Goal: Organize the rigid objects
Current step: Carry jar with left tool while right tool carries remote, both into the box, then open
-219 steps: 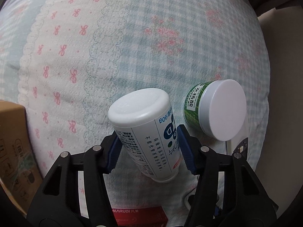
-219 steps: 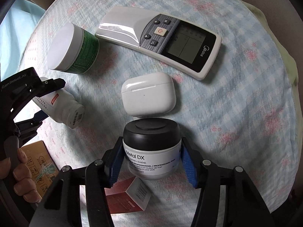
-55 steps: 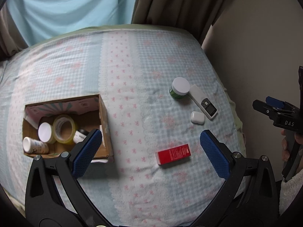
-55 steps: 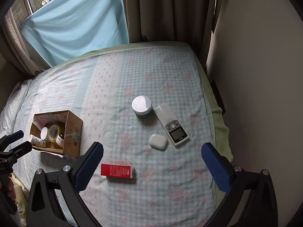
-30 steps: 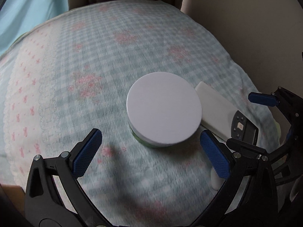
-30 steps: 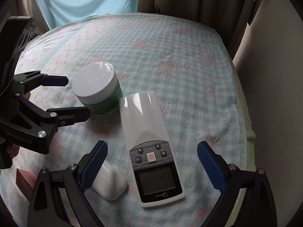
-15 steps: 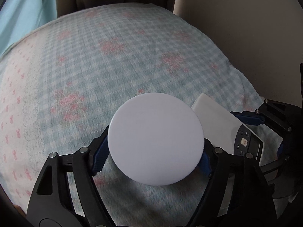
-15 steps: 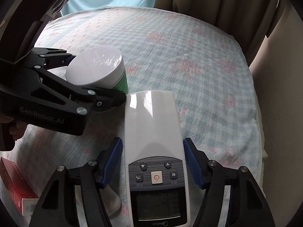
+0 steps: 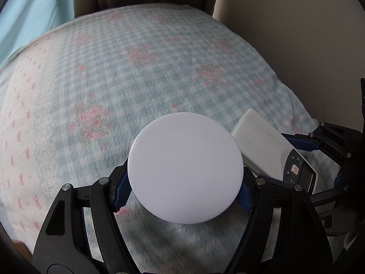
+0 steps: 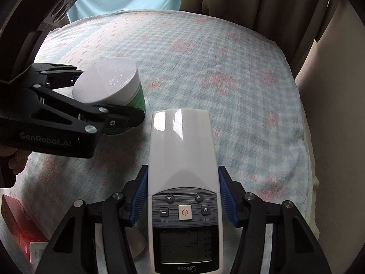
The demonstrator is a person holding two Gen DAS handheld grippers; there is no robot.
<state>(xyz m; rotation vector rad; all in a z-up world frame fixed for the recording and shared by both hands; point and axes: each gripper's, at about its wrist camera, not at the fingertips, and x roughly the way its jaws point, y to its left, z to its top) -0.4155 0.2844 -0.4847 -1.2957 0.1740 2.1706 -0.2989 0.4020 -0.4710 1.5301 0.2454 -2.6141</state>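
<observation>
Compared with a second ago, when both sets of jaws were spread wide above the bed, they've now come down and closed in: the left gripper [image 9: 183, 188] has its blue pads pressed against the sides of the green jar [image 10: 124, 91] with the white lid, and the right gripper [image 10: 182, 198] is clamped across the middle of the white remote [image 10: 183, 173], just above its button panel. Both things look like they're still sitting on the checked bedspread [image 9: 159, 68], jar just beside the remote's top end. So this is the grab step, pretty much done on both sides. Next move, I'd guess, is lifting both straight up without knocking them together, then carrying them off to wherever stuff's being collected. The red box [image 10: 21, 228] and a small white case [image 10: 139, 242] are left lying near the remote.
</observation>
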